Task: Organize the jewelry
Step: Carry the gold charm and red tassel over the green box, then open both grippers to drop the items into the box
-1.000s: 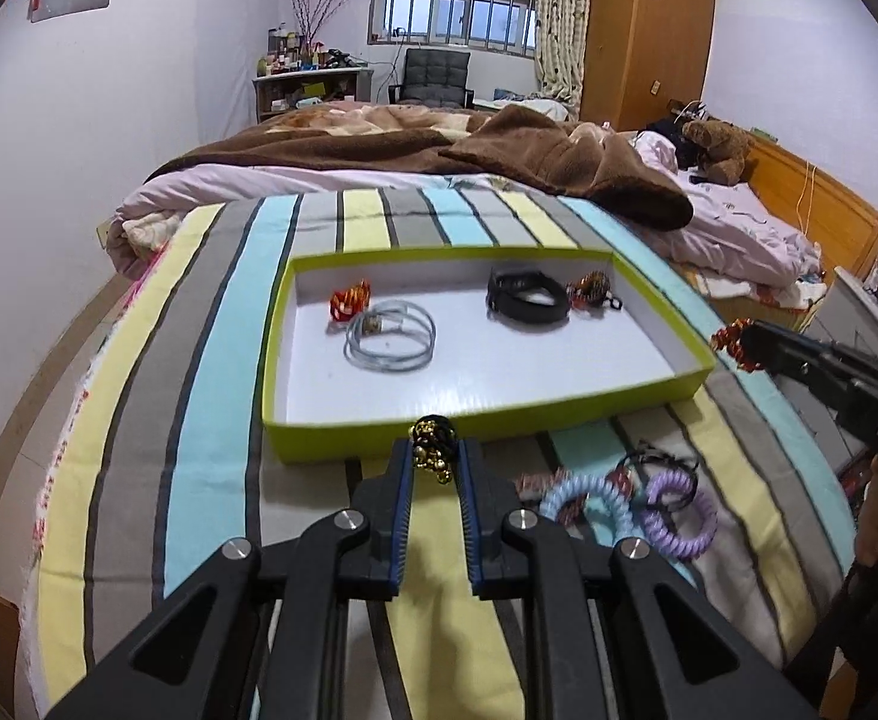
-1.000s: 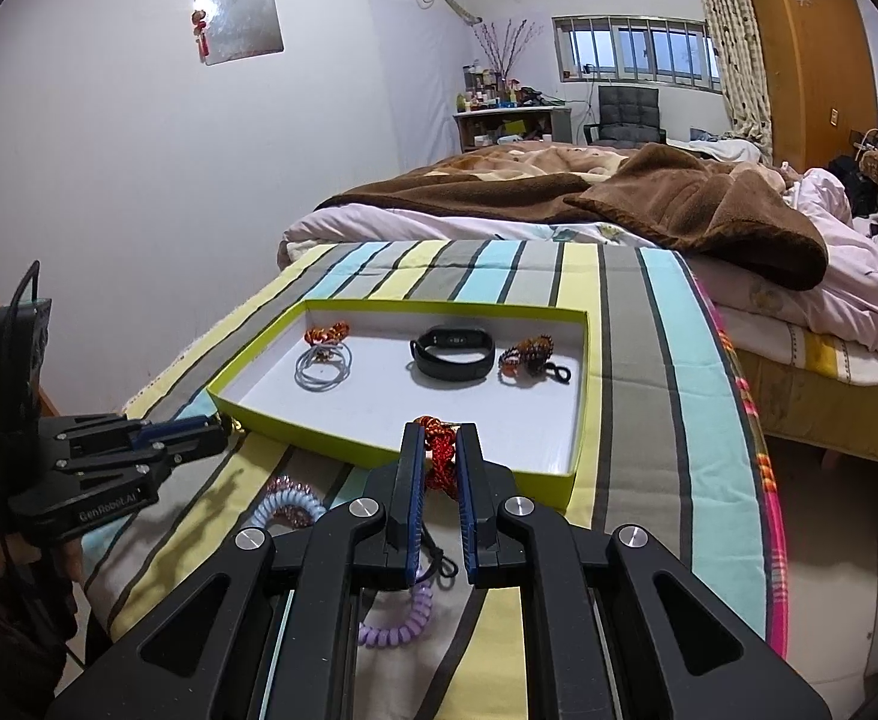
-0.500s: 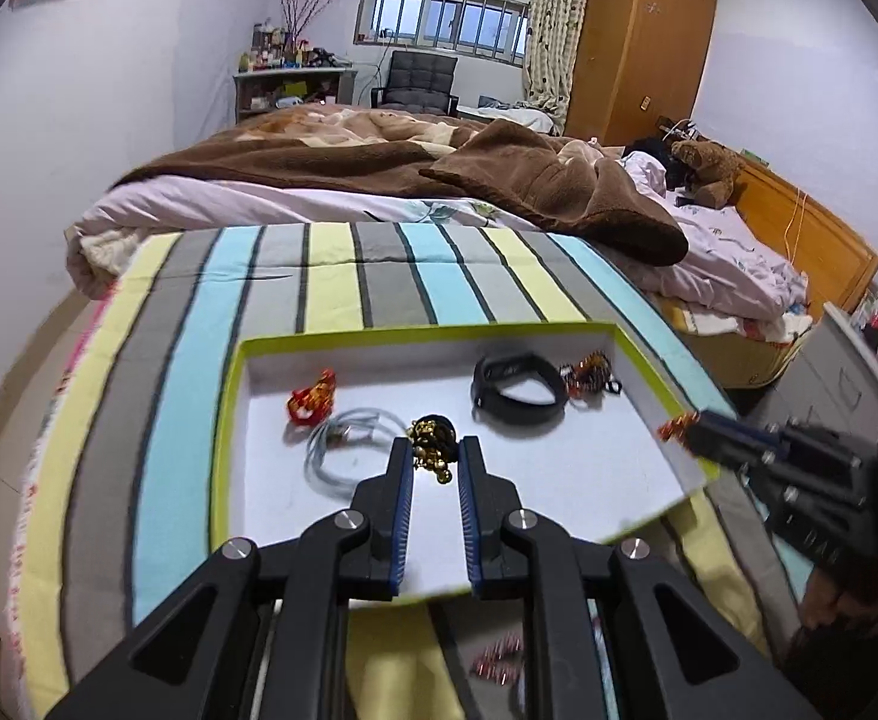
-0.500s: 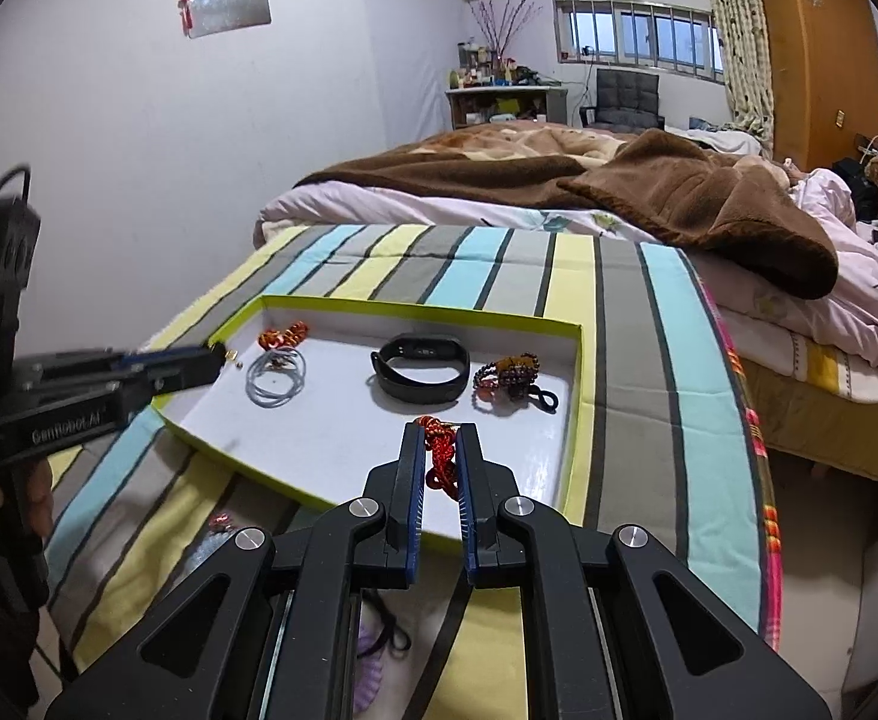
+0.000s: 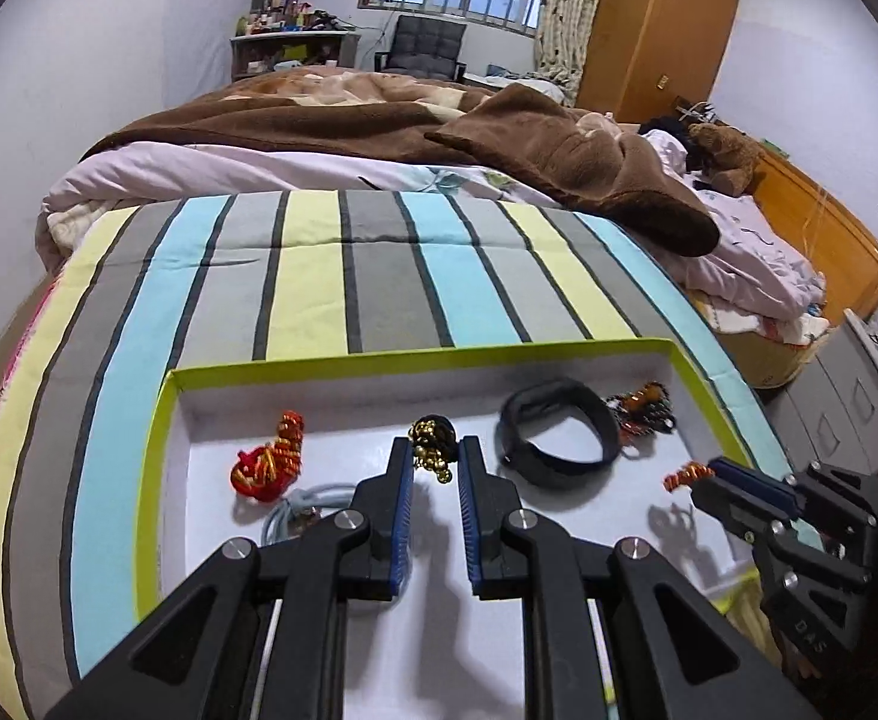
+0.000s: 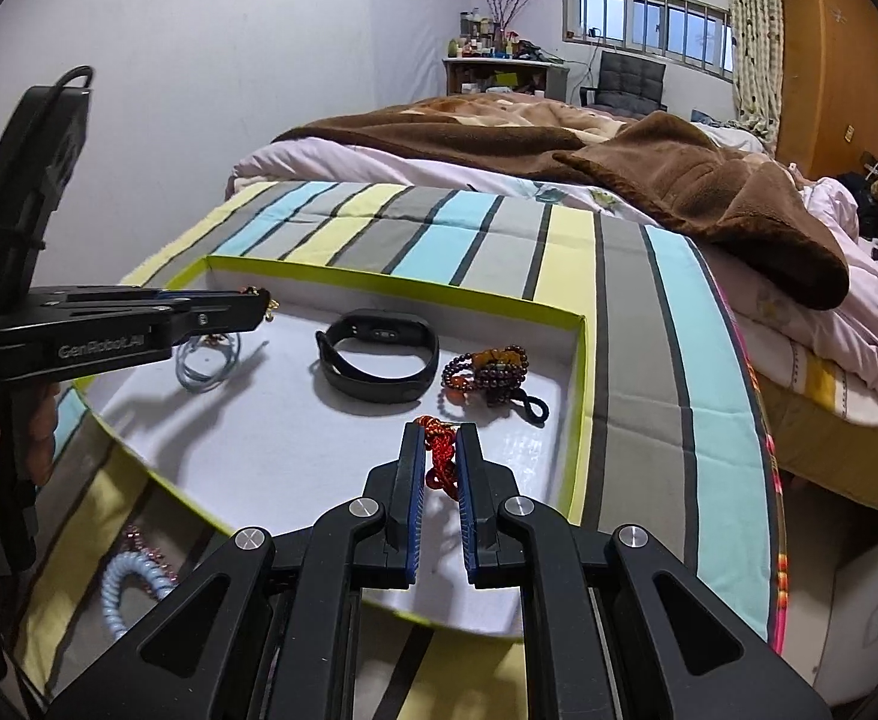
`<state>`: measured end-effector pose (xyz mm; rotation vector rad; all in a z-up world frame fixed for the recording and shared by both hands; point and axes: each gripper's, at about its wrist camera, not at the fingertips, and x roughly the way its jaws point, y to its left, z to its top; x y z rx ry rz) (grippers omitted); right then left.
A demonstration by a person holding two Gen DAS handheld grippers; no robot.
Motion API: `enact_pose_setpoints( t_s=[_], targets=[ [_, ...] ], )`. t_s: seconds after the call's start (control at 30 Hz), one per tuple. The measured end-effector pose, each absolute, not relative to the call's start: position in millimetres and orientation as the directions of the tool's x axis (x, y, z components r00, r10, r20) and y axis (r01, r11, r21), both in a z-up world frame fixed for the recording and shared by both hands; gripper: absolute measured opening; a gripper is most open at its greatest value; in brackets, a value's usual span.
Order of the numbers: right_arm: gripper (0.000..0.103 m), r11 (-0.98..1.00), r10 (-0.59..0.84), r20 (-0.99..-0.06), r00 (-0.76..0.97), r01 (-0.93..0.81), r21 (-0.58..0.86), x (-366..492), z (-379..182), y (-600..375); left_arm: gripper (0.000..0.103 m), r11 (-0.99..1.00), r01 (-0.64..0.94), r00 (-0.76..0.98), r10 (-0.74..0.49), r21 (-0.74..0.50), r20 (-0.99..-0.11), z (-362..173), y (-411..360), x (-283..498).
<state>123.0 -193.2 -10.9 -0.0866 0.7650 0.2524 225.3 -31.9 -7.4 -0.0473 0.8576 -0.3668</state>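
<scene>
- Your left gripper [image 5: 433,462] is clamped on a black-and-gold beaded piece [image 5: 431,443], which sits right at the fingertips and hangs a little below them.
- It hovers over the white floor of the green-rimmed tray [image 5: 415,358], in the gap between the red-and-gold cord knot [image 5: 268,467] on its left and the black wristband [image 5: 556,441] on its right; the pale blue wire rings [image 5: 304,507] lie just beside the left finger.
- Your right gripper [image 6: 441,450] is pinched shut on a red braided cord [image 6: 439,457], whose length runs along the fingers toward you.
- That cord hangs over the tray's near right part, with the dark red bead bracelet [image 6: 490,373] just ahead and the wristband ahead to the left.
- The open floor lies straight below each load, so the coming move is likely a short drop, not a reach.
- Both grippers look about equally near the floor; I can't tell which is lower.
- A light blue coil tie [image 6: 130,585] lies outside the tray, on the striped cover [image 6: 625,324].
</scene>
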Motion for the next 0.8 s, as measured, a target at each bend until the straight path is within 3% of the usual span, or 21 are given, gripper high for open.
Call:
enact_pose_setpoints(
  t_s=[0.8],
  targets=[
    [0.011, 0.964, 0.216, -0.729, 0.650, -0.262, 0.052, 135, -22, -192, 0.017, 0.934, 0.300, 0.544, -0.336, -0.195, -0.769, -27, -44, 242]
  ],
)
